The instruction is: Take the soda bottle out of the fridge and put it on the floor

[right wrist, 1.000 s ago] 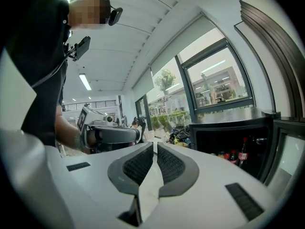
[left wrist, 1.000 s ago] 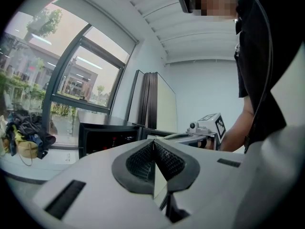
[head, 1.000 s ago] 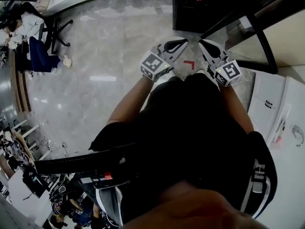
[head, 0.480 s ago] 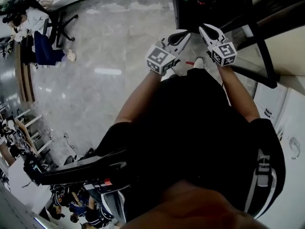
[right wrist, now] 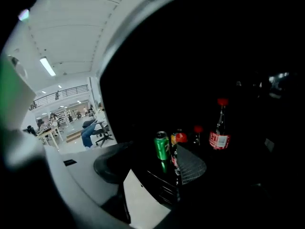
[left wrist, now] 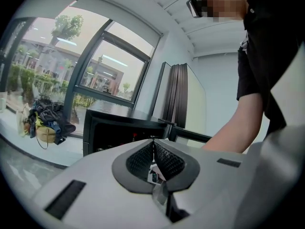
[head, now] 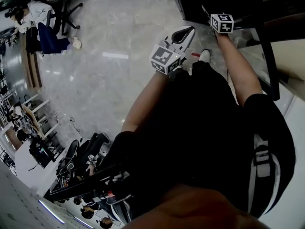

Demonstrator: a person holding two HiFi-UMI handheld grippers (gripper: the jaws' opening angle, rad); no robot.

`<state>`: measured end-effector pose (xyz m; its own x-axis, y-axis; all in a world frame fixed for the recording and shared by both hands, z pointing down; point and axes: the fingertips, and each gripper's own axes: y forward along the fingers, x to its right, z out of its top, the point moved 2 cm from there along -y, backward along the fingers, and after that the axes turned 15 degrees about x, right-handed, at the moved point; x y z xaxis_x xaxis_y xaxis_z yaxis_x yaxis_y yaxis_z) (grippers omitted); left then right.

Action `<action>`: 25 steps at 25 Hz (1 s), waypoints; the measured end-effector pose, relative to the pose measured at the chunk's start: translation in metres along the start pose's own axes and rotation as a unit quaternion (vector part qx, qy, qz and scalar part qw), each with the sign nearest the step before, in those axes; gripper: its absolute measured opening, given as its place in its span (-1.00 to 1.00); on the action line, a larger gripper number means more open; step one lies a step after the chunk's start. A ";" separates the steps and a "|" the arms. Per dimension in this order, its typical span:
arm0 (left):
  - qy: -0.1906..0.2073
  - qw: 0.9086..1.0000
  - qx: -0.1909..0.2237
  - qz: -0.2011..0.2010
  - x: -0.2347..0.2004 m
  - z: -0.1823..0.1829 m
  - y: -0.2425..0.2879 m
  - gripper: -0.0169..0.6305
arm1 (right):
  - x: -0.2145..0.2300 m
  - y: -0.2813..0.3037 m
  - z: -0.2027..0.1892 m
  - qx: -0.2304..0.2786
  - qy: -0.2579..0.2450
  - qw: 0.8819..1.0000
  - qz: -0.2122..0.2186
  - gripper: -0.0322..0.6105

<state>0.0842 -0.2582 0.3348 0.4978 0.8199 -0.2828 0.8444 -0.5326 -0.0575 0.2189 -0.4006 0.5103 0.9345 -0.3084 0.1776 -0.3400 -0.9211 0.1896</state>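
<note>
Right gripper view: right gripper reaches into the dark fridge, jaws spread, with a green can and a dark red-topped bottle on the shelf seen in the gap between them, contact not discernible; the soda bottle, red cap and red label, stands upright further right, its lower body lost in shadow. Head view shows only this gripper's marker cube, the jaws cut off at the fridge opening. Outside the fridge the left gripper has its jaws pressed together on nothing
</note>
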 end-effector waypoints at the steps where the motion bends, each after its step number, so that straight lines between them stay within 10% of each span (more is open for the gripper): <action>1: -0.003 1.000 -0.002 0.009 -0.001 -0.002 0.001 -0.93 | 0.009 0.008 -0.004 -0.003 0.003 1.000 -0.011 -0.10; 11: -0.028 0.997 -0.005 0.069 -0.023 -0.038 -0.001 -0.93 | 0.056 0.056 -0.044 0.021 -0.017 0.996 -0.083 0.06; 25: -0.006 0.995 0.038 0.089 -0.099 -0.114 0.055 -0.93 | 0.065 0.080 -0.058 0.105 -0.074 0.991 -0.046 0.07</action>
<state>0.1044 -0.3446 0.4682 0.6350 0.7091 -0.3066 0.7257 -0.6836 -0.0779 0.2467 -0.4803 0.5927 0.9709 -0.2386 0.0217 -0.2384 -0.9711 -0.0091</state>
